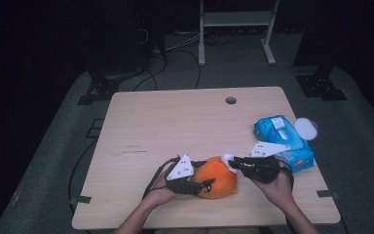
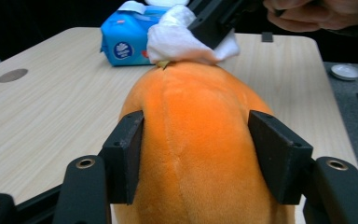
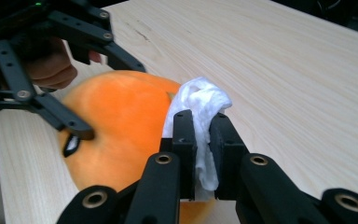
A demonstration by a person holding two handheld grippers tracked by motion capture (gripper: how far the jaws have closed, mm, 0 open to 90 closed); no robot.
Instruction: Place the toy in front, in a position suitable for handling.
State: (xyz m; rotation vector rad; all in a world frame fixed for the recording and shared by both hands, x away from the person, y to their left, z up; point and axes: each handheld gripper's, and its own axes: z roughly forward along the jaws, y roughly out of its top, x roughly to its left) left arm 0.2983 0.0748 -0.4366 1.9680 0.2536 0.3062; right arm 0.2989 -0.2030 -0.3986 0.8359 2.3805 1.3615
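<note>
A round orange plush toy (image 1: 219, 178) lies near the table's front edge. My left gripper (image 1: 202, 186) holds it from the left; in the left gripper view its two black pads (image 2: 128, 149) press into the sides of the plush toy (image 2: 200, 140). My right gripper (image 1: 231, 163) comes in from the right, shut on a crumpled white wipe (image 3: 200, 98). The wipe (image 2: 177, 39) rests against the far top of the toy. In the right gripper view the jaws pinch the wipe just beside the orange plush toy (image 3: 121, 126).
A blue pack of wet wipes (image 1: 282, 141) lies at the table's right side behind the right hand, with a white round lid (image 1: 306, 128) beside it. A cable hole (image 1: 231, 100) sits at the far edge. The light wooden table (image 1: 165, 126) is bare at left and centre.
</note>
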